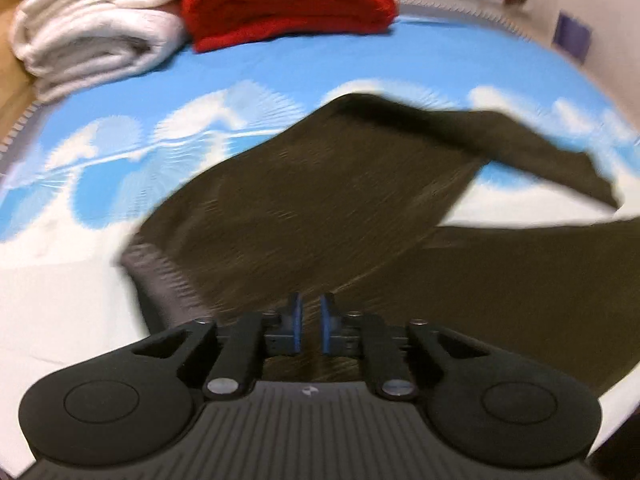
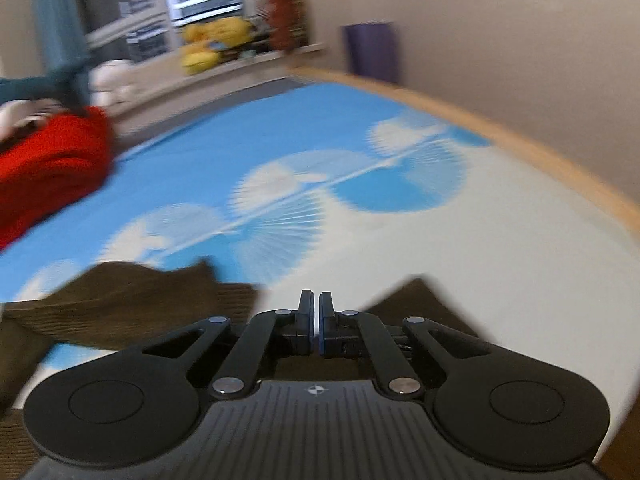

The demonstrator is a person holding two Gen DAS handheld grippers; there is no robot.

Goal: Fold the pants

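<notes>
Dark brown corduroy pants [image 1: 320, 208] lie spread on a blue and white cloud-print bed sheet [image 1: 168, 80], with a grey waistband at the lower left and one leg reaching right. My left gripper [image 1: 311, 322] hovers over the waist end, its blue pads a narrow gap apart with nothing visibly between them. In the right wrist view the pants [image 2: 132, 304] lie low in the frame, with a second corner of fabric to the right of the fingers. My right gripper [image 2: 316, 320] has its pads almost touching, and no cloth shows between them.
A folded red blanket [image 1: 288, 0] and rolled white blankets [image 1: 96, 24] sit at the bed's far left. A wooden bed edge [image 2: 520, 144] and wall run along the right. Plush toys [image 2: 216, 44] sit on a ledge beyond the bed.
</notes>
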